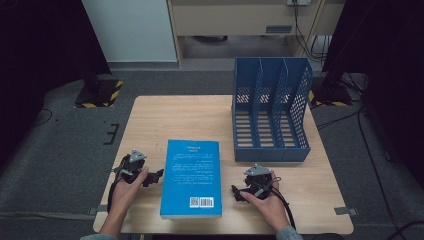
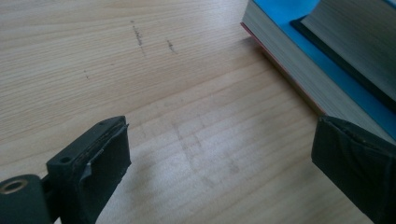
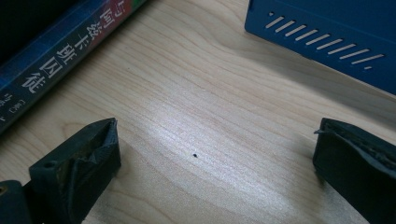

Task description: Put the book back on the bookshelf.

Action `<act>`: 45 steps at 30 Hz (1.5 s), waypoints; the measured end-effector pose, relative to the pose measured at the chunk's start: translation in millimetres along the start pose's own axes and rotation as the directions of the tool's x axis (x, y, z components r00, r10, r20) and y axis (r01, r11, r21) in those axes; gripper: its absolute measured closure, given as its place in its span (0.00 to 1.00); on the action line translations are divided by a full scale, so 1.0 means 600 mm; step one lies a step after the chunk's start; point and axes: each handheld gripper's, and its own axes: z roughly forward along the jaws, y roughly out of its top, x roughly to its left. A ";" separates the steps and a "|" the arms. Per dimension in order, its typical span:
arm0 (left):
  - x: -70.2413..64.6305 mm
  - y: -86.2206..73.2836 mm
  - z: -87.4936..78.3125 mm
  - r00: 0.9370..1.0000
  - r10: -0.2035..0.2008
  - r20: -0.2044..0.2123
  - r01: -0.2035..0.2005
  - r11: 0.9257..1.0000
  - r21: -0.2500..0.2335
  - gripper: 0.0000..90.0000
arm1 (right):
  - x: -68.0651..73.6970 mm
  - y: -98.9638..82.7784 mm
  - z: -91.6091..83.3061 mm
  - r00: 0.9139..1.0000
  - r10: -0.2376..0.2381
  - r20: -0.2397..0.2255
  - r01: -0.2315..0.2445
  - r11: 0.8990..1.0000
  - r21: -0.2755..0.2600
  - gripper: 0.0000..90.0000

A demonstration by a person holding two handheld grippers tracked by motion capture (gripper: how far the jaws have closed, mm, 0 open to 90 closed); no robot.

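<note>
A pale wooden desk (image 1: 200, 115) with visible grain stands on grey carpet in a dim room, with a light cupboard front and trailing cables beyond its far edge and dark stands on yellow-and-black striped bases at either far corner. The far left half of the desk is bare, and open strips of wood run down both sides of the thick blue-covered book (image 1: 192, 178), which lies flat near the front edge, between the two hands. A blue perforated plastic file rack (image 1: 270, 110) with three upright slots sits on the far right part of the desk, close behind the right tool (image 1: 236, 192) and well apart from the left one. The book shows white print at its top and a barcode and QR code near its lower end; its page block faces the left tool (image 1: 158, 175) and its spine, with white characters, faces the right tool. Both tools rest low over the desk just beside the book, jaws spread wide with nothing between them
</note>
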 end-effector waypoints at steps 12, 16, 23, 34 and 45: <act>-0.008 0.003 -0.042 1.000 -0.002 0.020 0.003 1.000 -0.023 0.05 | 0.019 0.018 -0.068 0.998 0.006 -0.068 -0.009 0.999 -0.046 0.09; 0.004 0.005 -0.056 1.000 -0.015 0.004 0.015 1.000 -0.026 0.05 | 0.023 0.035 -0.090 0.997 -0.007 -0.083 0.003 0.998 -0.056 0.11; 0.013 0.029 -0.092 0.999 -0.037 0.014 0.038 0.997 -0.068 0.05 | 0.037 0.080 -0.137 0.994 -0.050 -0.092 0.040 0.993 -0.107 0.12; -0.036 0.073 -0.134 0.996 0.036 0.086 -0.027 0.994 -0.102 0.05 | 0.066 0.158 -0.139 0.981 -0.132 -0.139 0.116 0.986 -0.121 0.11; -0.114 0.076 -0.074 0.981 0.091 0.173 -0.077 0.993 -0.087 0.05 | 0.094 0.161 -0.075 0.959 -0.136 -0.248 0.124 0.990 -0.064 0.07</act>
